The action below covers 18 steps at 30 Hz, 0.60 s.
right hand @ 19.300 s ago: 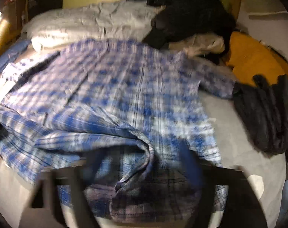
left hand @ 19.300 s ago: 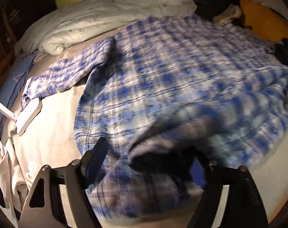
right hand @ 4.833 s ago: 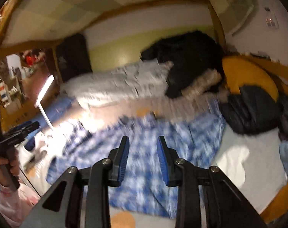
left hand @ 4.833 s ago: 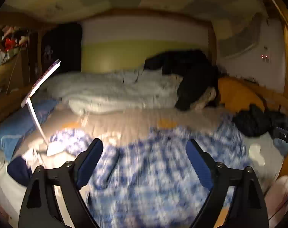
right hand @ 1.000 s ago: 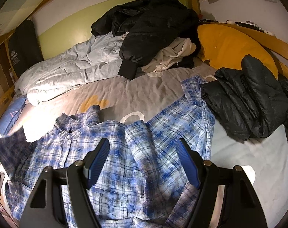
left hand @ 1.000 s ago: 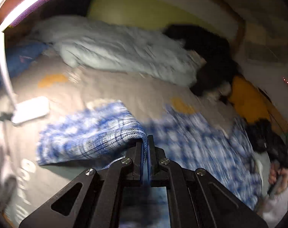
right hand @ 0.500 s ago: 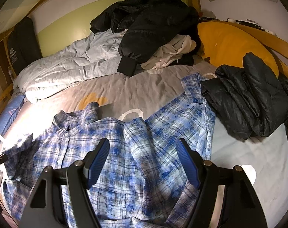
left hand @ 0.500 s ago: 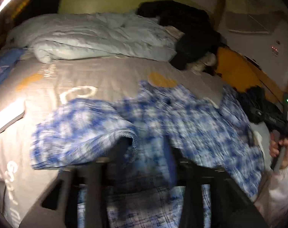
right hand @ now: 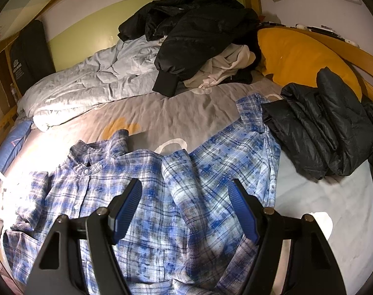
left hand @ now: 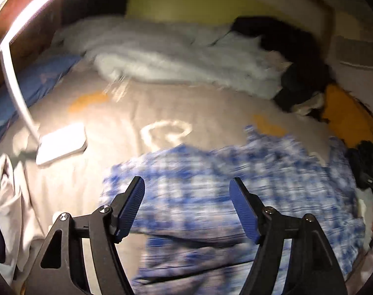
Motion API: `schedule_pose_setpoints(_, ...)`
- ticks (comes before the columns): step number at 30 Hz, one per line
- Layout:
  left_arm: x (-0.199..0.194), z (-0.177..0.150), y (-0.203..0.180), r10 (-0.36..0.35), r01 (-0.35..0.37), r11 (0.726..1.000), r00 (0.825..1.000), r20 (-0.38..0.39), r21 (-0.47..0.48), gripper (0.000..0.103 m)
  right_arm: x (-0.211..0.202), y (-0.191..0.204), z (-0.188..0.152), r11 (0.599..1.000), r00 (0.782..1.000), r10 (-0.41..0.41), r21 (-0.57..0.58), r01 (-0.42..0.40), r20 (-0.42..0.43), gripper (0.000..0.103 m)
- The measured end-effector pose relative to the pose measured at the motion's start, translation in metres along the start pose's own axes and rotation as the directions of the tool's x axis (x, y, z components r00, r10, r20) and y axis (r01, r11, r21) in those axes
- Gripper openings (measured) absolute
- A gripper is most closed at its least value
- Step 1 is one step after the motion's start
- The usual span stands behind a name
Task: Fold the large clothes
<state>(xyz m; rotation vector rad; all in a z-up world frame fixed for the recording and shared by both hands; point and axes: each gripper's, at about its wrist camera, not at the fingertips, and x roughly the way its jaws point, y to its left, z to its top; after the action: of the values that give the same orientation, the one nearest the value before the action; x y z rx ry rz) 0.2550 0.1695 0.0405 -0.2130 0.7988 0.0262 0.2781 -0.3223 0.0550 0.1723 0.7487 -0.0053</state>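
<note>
A blue and white plaid shirt (right hand: 147,196) lies front up on the grey bed sheet (right hand: 186,118), collar at the far left, with its right sleeve (right hand: 191,186) folded across the chest. In the left wrist view the shirt (left hand: 211,191) is blurred and its left sleeve lies folded in over the body. My left gripper (left hand: 186,204) hovers above that sleeve, its jaws opening with nothing between them. My right gripper (right hand: 185,204) hangs open above the shirt's middle, holding nothing.
A crumpled grey duvet (right hand: 88,86), a black jacket (right hand: 198,32) and a yellow pillow (right hand: 302,56) fill the far side. A dark puffer jacket (right hand: 321,127) lies right of the shirt. A white desk lamp (left hand: 61,145) stands on the sheet at the left.
My left gripper was shut on the shirt's left sleeve; it carried the sleeve in over the shirt body, let it go and opened. The right gripper stayed still and open.
</note>
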Motion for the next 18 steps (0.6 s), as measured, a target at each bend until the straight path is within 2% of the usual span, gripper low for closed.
schedule_pose_setpoints(5, 0.047, -0.008, 0.044, 0.015, -0.036, 0.991, 0.987, -0.160, -0.130, 0.070, 0.001, 0.001, -0.001, 1.000, 1.000, 0.005, -0.004, -0.005, -0.004, 0.070)
schedule_pose_setpoints(8, 0.065, -0.015, 0.064, 0.034, -0.076, 0.979, 0.975, -0.219, -0.186, 0.070, 0.001, 0.001, -0.001, 1.000, 1.000, 0.007, -0.004, -0.007, -0.004, 0.070)
schedule_pose_setpoints(12, 0.080, -0.020, 0.088, 0.097, -0.148, 0.970, 0.963, -0.252, -0.193, 0.070, 0.000, 0.001, -0.001, 1.000, 1.000, 0.008, -0.003, -0.008, -0.005, 0.070)
schedule_pose_setpoints(15, 0.090, -0.025, 0.104, 0.056, -0.127, 0.961, 0.960, -0.274, -0.247, 0.070, -0.001, 0.002, -0.001, 1.000, 1.000, 0.010, -0.002, -0.010, -0.005, 0.071)
schedule_pose_setpoints(18, 0.089, -0.026, 0.100, 0.038, -0.098, 0.969, 0.966, -0.257, -0.226, 0.066, -0.002, 0.002, -0.001, 1.000, 1.000, 0.012, -0.002, -0.012, -0.002, 0.071)
